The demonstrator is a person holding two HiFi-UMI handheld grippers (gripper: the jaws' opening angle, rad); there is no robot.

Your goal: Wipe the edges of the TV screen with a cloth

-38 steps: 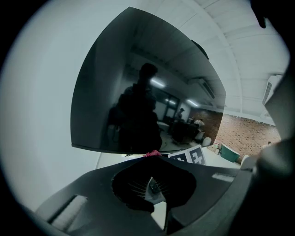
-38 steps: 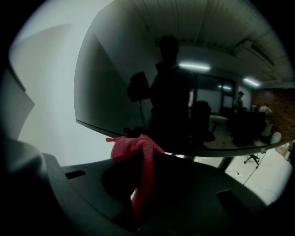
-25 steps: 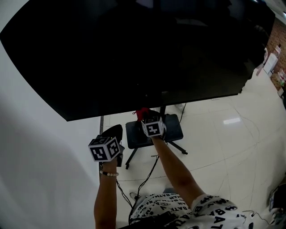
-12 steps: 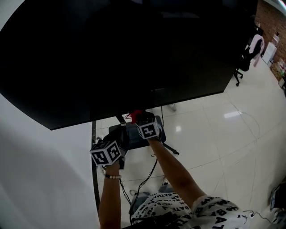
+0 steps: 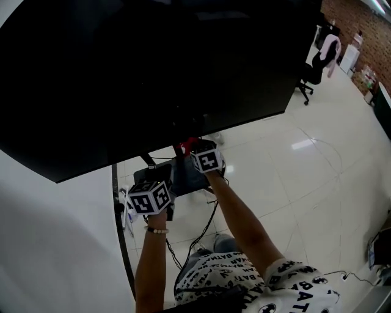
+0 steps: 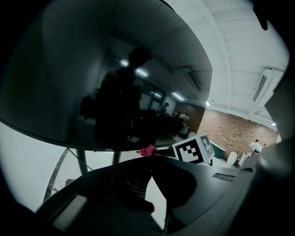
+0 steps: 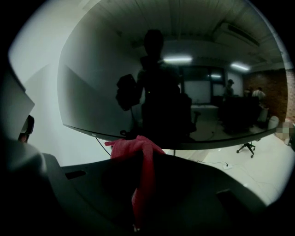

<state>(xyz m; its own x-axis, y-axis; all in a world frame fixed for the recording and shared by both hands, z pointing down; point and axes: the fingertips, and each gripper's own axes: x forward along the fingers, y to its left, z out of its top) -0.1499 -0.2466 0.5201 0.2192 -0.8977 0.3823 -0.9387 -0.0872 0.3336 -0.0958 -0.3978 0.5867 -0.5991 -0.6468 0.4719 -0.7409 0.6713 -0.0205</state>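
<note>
The large black TV screen (image 5: 153,73) fills the top of the head view, and its bottom edge slants up to the right. My right gripper (image 5: 193,150) is shut on a red cloth (image 5: 186,145), which it holds right up at that bottom edge near the middle. In the right gripper view the cloth (image 7: 138,147) drapes over the closed jaws (image 7: 140,161) just under the screen's edge (image 7: 138,137). My left gripper (image 5: 160,178) hangs lower and to the left, below the screen and touching nothing. Its jaws (image 6: 151,161) meet at the tips with nothing between them.
The TV's black stand base (image 5: 183,177) sits on the glossy white floor under the grippers, with cables (image 5: 201,235) trailing from it. A white wall (image 5: 55,244) is on the left. An office chair (image 5: 311,73) stands at the far right by a brick wall (image 5: 360,18).
The head view has swung, so the screen and its right end sit further left in the picture. The right gripper keeps the cloth at the bottom edge. The left gripper has hardly moved.
</note>
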